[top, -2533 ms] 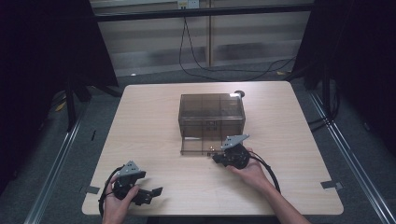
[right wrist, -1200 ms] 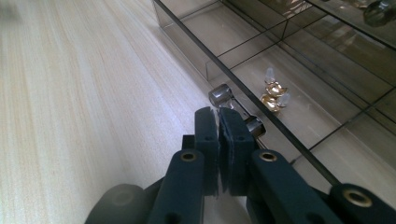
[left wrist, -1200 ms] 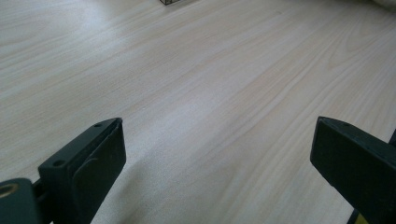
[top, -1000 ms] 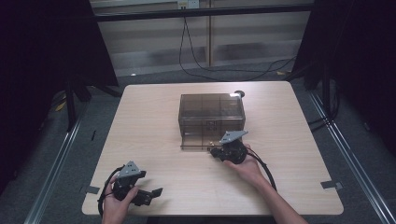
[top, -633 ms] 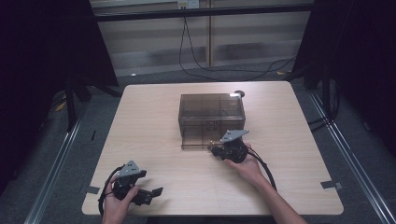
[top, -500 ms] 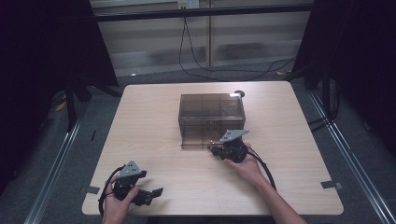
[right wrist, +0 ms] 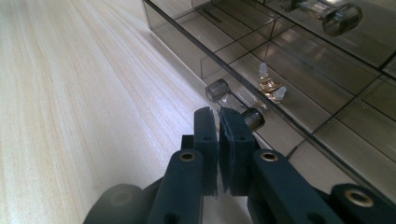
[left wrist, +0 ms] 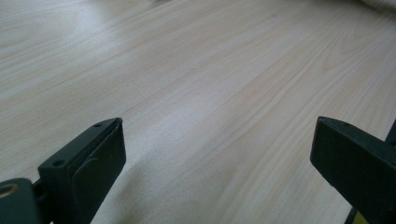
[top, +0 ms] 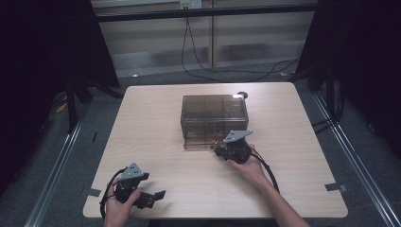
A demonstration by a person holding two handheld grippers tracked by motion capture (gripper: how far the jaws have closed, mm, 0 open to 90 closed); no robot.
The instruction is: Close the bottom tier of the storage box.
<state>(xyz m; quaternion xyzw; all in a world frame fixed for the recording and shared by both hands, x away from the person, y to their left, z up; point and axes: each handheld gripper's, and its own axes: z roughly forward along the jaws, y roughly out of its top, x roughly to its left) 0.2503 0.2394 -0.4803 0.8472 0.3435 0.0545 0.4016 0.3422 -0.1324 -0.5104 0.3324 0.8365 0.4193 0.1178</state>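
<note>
A smoky see-through drawer cabinet [top: 213, 111] stands at the middle of the table. Its bottom drawer [top: 201, 142] sticks out a little toward me. My right gripper [top: 218, 151] is at the drawer's front right, shut, with its tips [right wrist: 218, 114] against the clear handle [right wrist: 236, 105] between the handle's two round ends. I cannot tell whether the jaws pinch the handle. A small gold piece with white ends [right wrist: 270, 84] lies in a drawer compartment. My left gripper [top: 153, 195] rests near the table's front left, open over bare wood [left wrist: 217, 154].
The light wooden table [top: 151, 127] has free room on both sides of the cabinet. A small dark round object [top: 242, 94] sits just behind the cabinet. Cables trail from both grippers toward the table's front edge.
My right gripper has moved toward the cabinet, and the bottom drawer now sticks out less than 2.5 s ago. The left gripper has stayed in place.
</note>
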